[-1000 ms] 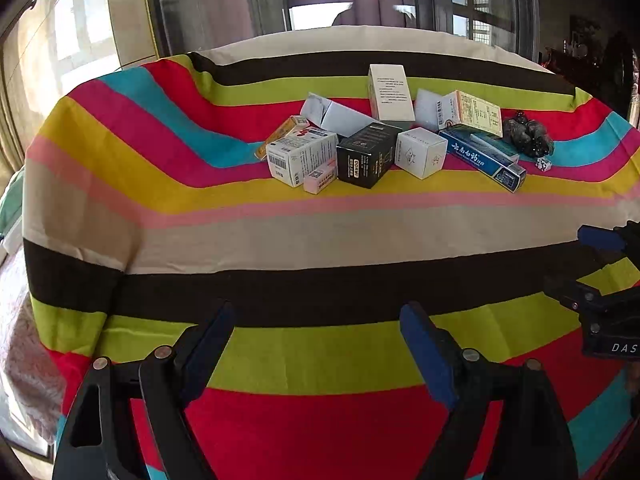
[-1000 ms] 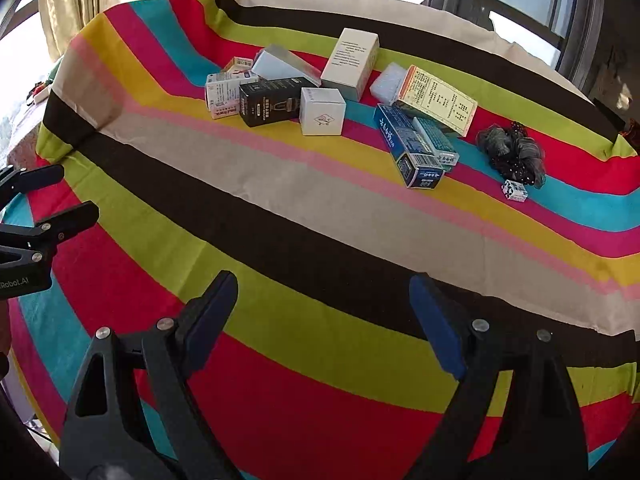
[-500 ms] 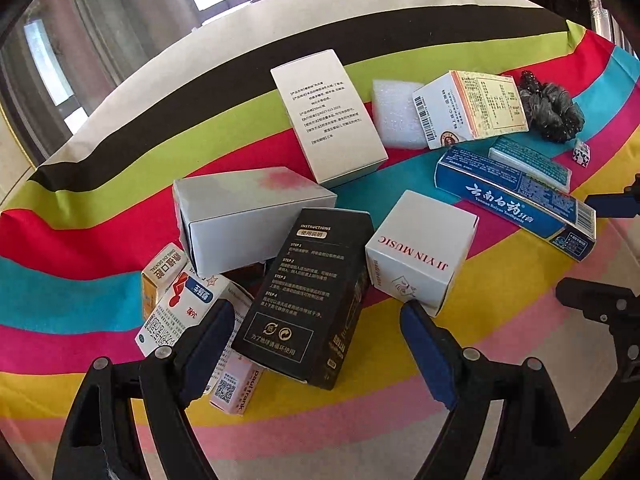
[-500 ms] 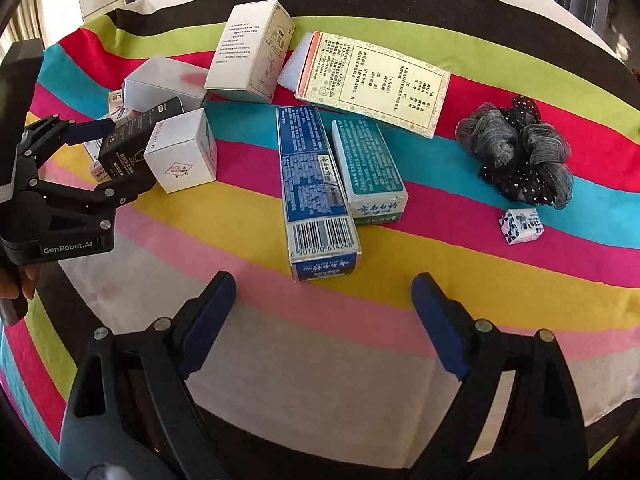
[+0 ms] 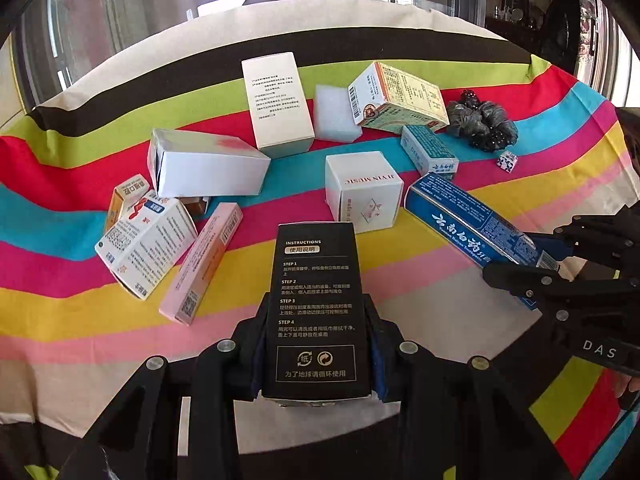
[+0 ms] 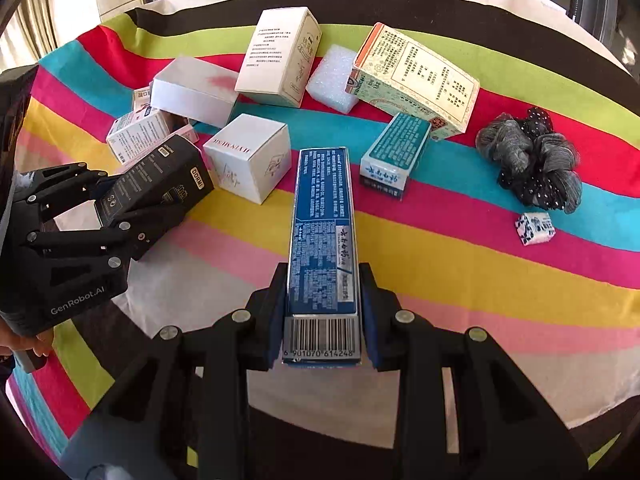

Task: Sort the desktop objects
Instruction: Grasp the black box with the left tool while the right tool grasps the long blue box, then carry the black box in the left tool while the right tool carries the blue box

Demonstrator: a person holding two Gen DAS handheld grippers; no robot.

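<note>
Left wrist view: left tool clamps black box; right tool clamps blue toothpaste box beside it.

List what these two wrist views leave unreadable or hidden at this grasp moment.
- Left wrist view: the small brown item behind the white-and-blue carton is mostly hidden; unidentifiable.
- Left wrist view: the blue toothpaste box has its near end covered by the right hand-held gripper.
- Right wrist view: print on the black box is too small.
</note>
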